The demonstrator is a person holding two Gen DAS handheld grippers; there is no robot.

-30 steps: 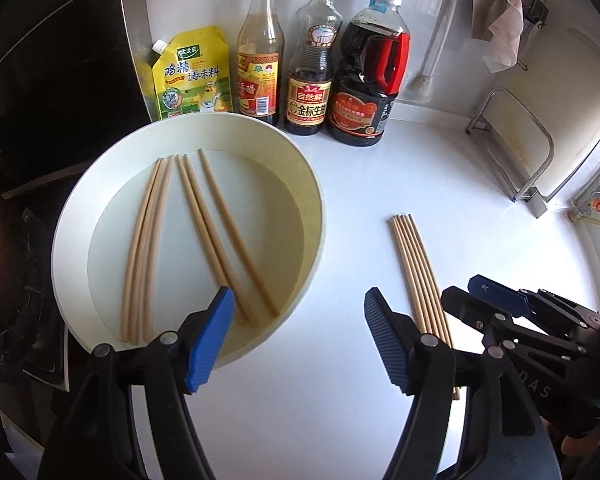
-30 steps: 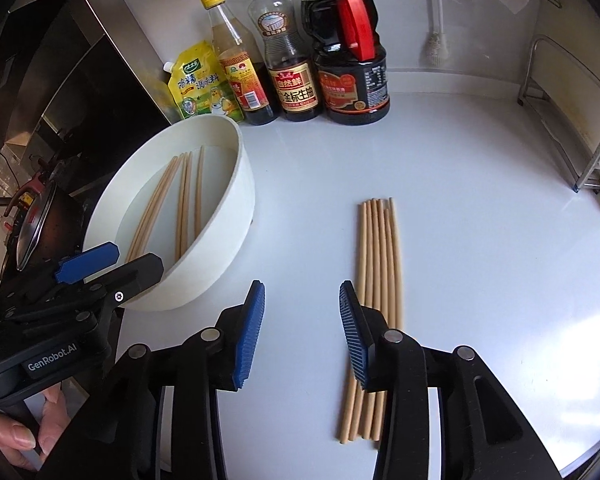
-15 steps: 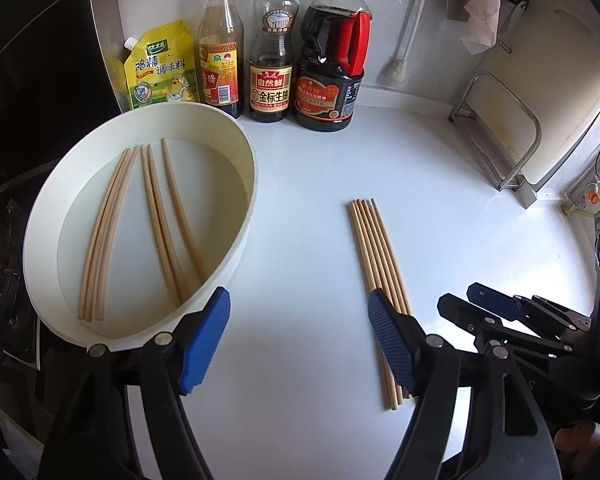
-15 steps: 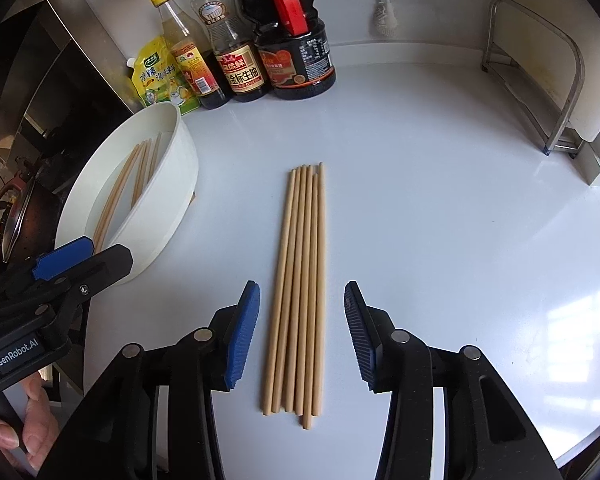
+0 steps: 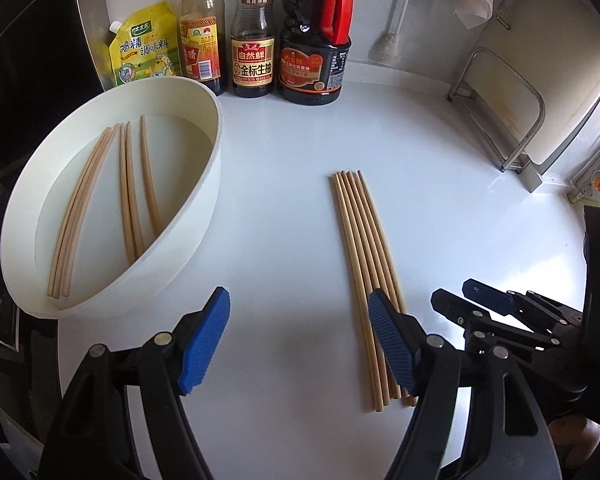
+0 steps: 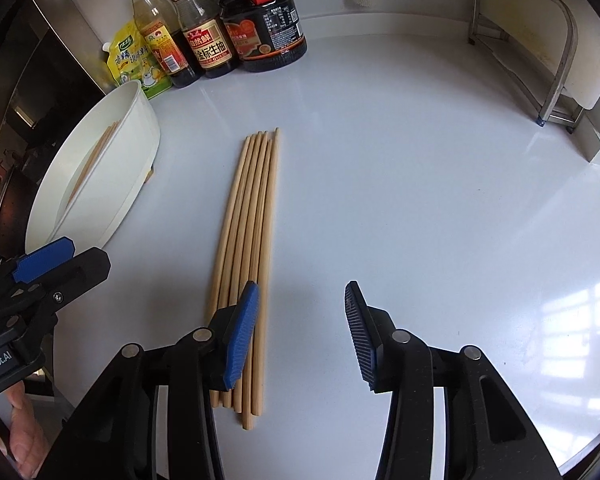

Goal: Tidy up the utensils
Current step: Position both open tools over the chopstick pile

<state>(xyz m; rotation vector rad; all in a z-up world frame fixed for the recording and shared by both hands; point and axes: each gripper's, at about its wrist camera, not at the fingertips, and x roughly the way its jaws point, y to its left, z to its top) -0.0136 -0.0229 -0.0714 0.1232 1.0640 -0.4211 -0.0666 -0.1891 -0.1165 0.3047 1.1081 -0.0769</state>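
Tongs nearest: left tongs (image 5: 298,340) gaping wide over bare white worktop (image 5: 284,208), gripping nothing; right tongs (image 6: 298,338) likewise spread and empty, left pad over the bundle of chopsticks (image 6: 249,256) lying side by side. Farther left, white bowl (image 5: 210,184) with more chopsticks (image 5: 130,192) inside. At the back wall, sauce bottles (image 5: 252,36), yellow seasoning pouch (image 5: 144,52), metal rack (image 5: 512,120) to the right.

On the glossy white table (image 5: 284,152) I see a bundle of pale wooden chopsticks (image 5: 366,264) lying right of the round white plastic basin (image 5: 204,184), which holds more chopsticks (image 5: 128,188). Sauce bottles (image 5: 252,40) stand behind.
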